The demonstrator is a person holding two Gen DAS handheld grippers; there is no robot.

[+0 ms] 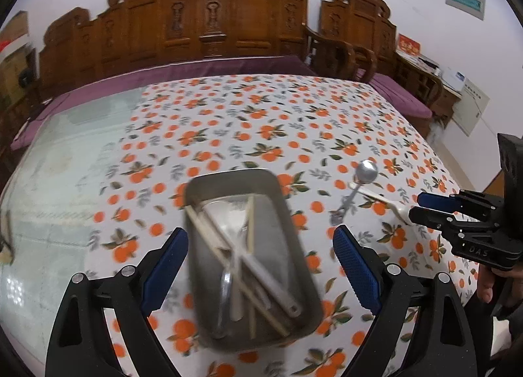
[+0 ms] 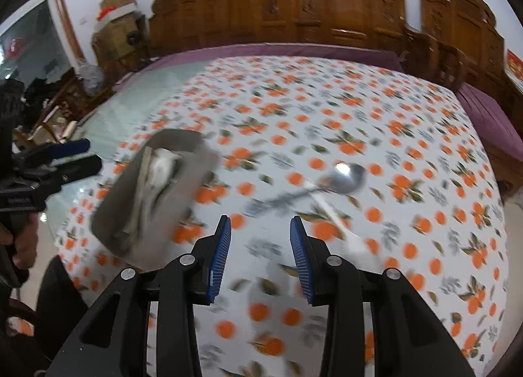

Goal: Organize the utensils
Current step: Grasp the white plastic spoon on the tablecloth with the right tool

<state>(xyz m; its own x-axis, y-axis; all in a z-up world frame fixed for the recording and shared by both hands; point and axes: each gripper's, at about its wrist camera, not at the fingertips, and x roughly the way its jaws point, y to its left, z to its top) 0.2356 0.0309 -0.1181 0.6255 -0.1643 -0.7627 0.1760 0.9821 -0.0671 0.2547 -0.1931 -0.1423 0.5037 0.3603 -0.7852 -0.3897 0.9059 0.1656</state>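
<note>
A grey metal tray (image 1: 228,177) lies on the orange-print tablecloth and holds chopsticks (image 1: 209,236), a white spoon (image 1: 261,272) and a metal spoon (image 1: 225,288). My left gripper (image 1: 261,236) hangs over it, open wide, its blue pads to either side of the tray and clear of its walls. To the right a metal spoon (image 1: 366,170) lies across a white plastic utensil (image 1: 380,197). My right gripper (image 2: 260,226) is open and empty, just short of that metal spoon (image 2: 346,177) and white utensil (image 2: 333,218). The tray (image 2: 196,161) sits to its left.
The cloth (image 1: 261,122) covers most of a glass-topped table; bare glass (image 1: 65,180) shows on the left. A carved wooden bench (image 1: 228,24) with purple cushions stands behind it. A person's hand (image 1: 487,285) holds the right gripper's handle.
</note>
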